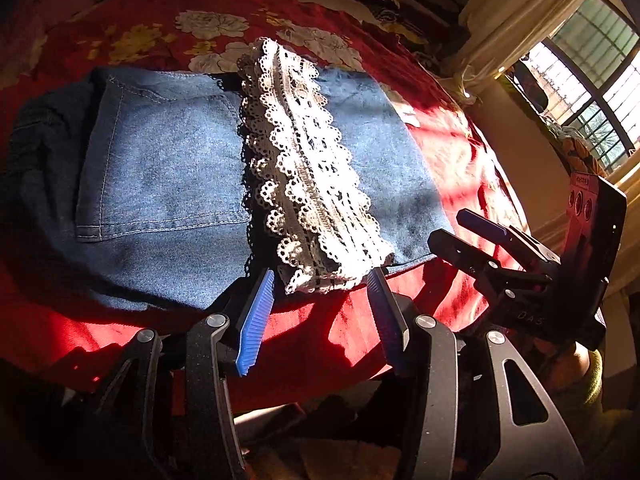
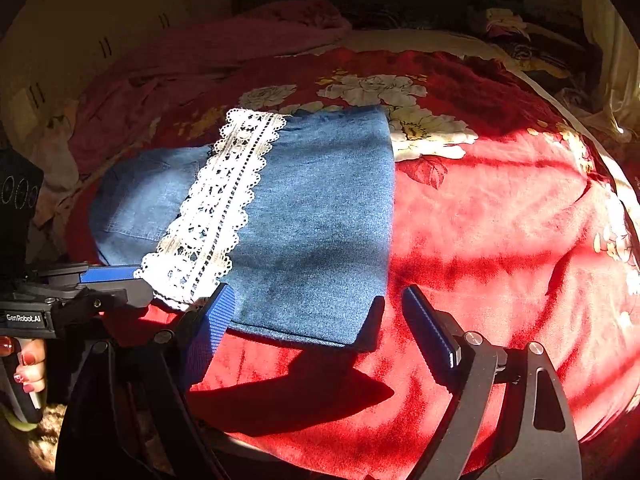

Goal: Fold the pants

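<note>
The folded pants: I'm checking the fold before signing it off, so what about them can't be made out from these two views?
- Layers beneath the top denim panel of the pants: hidden by the fabric itself in both views.
- Near left edge of the pants: in the left wrist view, deep shadow swallows it.
- End of the lace trim: in the right wrist view the left tongs cover it.
- Waistband: not identifiable in either view.

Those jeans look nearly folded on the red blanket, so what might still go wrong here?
The lace trim lies loose near the left gripper; its open fingers might snag it. The folded jeans sit at the edge of the red blanket, so a nudge from the right gripper might undo the fold.
</note>
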Tool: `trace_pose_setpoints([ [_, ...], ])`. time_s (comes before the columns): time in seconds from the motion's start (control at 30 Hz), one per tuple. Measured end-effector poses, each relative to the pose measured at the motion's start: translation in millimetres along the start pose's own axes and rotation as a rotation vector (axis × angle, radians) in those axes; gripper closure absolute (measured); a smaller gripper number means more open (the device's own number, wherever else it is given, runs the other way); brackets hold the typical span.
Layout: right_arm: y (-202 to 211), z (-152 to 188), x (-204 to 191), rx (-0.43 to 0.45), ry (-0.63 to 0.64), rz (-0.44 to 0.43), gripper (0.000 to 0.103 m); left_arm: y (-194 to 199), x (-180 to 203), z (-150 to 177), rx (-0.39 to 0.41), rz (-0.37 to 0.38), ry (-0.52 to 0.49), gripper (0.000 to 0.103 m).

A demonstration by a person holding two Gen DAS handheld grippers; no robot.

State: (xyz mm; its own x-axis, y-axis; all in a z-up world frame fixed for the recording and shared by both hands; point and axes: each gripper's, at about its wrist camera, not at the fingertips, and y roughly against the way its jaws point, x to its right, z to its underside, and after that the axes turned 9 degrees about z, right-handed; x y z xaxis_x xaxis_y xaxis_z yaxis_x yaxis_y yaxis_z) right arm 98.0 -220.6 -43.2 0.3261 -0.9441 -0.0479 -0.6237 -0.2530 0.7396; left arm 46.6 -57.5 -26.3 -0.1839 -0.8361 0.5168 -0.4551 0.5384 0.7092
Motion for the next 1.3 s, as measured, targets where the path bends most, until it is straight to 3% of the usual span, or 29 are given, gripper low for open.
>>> trace_pose_setpoints([
  [0.43, 24, -13, -8, 0.058, 0.001, 0.023, 0.010, 35, 10, -4, 0.101, -0.060, -0.072, 0.043],
  [0.7, 32, -26, -24, 0.083, 0.023, 0.034, 0.009, 59, 2, -3, 0.152, -0.093, -0.066, 0.034],
  [1.03, 37, -43, -59, 0.115, 0.070, 0.031, 0.009, 83, -20, 0, 0.198, -0.129, -0.056, 0.027],
  [1.3, 31, -62, -89, 0.111, 0.129, 0.011, 0.007, 101, -55, 1, 0.237, -0.157, -0.004, 0.011],
])
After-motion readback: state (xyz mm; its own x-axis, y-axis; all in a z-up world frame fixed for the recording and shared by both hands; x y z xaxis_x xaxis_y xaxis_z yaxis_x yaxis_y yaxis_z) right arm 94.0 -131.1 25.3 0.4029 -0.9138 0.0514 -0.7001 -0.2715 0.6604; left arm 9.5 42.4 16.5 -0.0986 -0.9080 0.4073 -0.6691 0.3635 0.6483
